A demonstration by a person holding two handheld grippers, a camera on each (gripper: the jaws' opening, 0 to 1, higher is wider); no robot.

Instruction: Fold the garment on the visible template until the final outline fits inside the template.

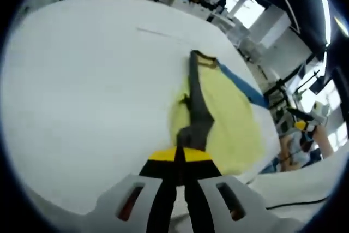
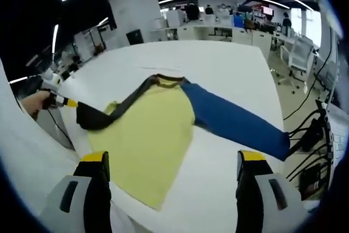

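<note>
A yellow shirt (image 1: 232, 118) lies flat on the white table (image 1: 82, 96), with a dark collar (image 1: 203, 58), one dark grey sleeve (image 1: 197, 107) and one blue sleeve (image 1: 242, 83). My left gripper (image 1: 180, 156) is shut on the end of the grey sleeve, which is pulled across the shirt's body. In the right gripper view the shirt (image 2: 152, 135) spreads between the wide-open jaws of my right gripper (image 2: 173, 159), which holds nothing. The blue sleeve (image 2: 234, 121) stretches out to the right there. The left gripper (image 2: 68, 102) pinches the grey sleeve (image 2: 117, 110) at the left.
A thin faint line (image 1: 158, 32) marks the tabletop beyond the collar. The table's edge (image 2: 272, 80) drops to a floor with cables and chairs. Desks and people stand in the background. A hand (image 2: 35, 102) holds the left gripper.
</note>
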